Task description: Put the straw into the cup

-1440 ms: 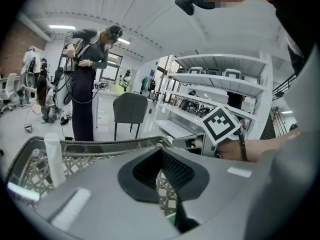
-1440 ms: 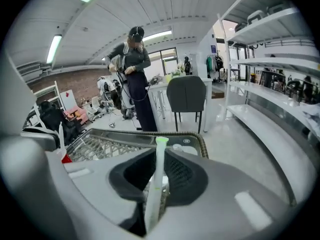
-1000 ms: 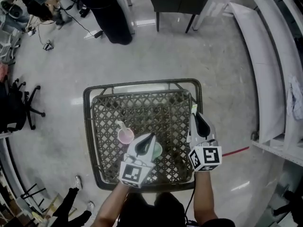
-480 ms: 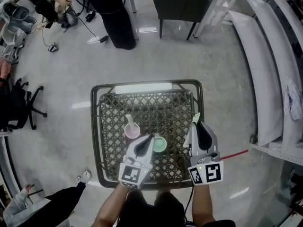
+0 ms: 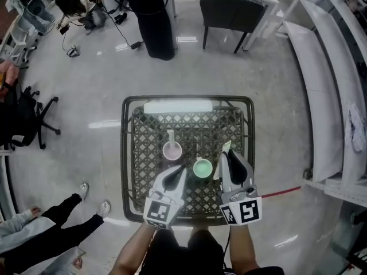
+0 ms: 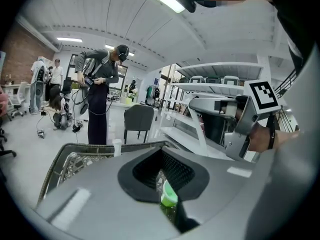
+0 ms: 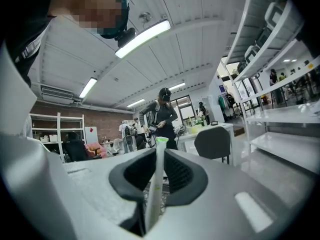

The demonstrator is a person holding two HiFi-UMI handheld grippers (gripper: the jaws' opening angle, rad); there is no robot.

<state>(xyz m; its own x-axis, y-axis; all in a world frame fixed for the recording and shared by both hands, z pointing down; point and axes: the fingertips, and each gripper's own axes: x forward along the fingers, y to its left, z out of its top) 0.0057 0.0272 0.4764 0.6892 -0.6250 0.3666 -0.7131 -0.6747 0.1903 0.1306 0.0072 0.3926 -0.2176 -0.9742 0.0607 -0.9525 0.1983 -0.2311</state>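
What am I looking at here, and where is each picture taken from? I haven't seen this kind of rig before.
There is no robot: a person holds a two-jaw gripper in each hand. The head view looks down from the person's head. Each gripper view looks along that gripper's own jaws. On the wire-mesh table stand a pink cup, with a straw standing in it, and a green cup. The right gripper is shut on a green-tipped straw. The left gripper is shut and empty.

Pale straw [image 7: 156, 184], green cup [image 5: 202, 168], pink cup [image 5: 172, 150]
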